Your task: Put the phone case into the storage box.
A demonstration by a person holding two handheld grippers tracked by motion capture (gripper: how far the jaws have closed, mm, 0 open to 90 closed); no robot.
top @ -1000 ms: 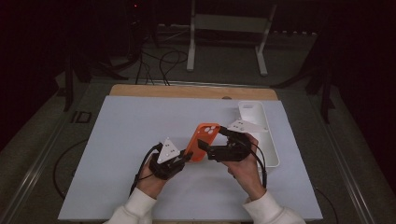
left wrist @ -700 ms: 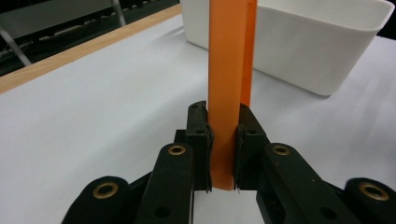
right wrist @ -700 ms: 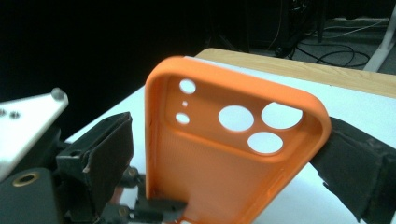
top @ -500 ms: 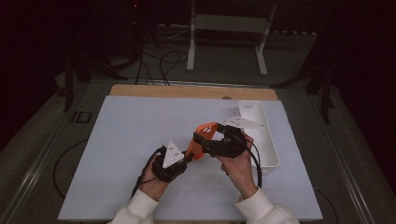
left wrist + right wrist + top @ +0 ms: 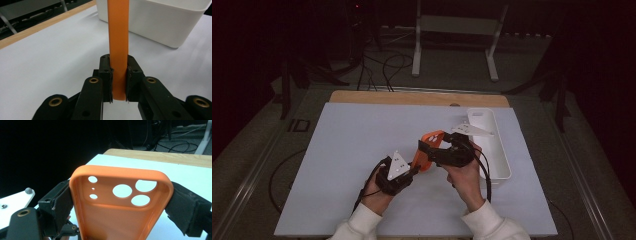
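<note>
Left hand-held gripper (image 5: 118,85) clamps orange phone case (image 5: 118,37) edge; right hand-held gripper (image 5: 121,202) view: wide grip spanning camera holes.

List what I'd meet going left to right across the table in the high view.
Left gripper, black with a grey three-cornered plate → orange rubbery phone case → right gripper, black, in the person's hand → long white plastic bin.

**Orange phone case held up off the worktop**

Orange phone case (image 5: 120,205), soft and empty, with three large round camera holes and smaller ones beside them. Raised clear of the white worktop (image 5: 352,150), tilted, towards its right front part, near the front edge.
</note>
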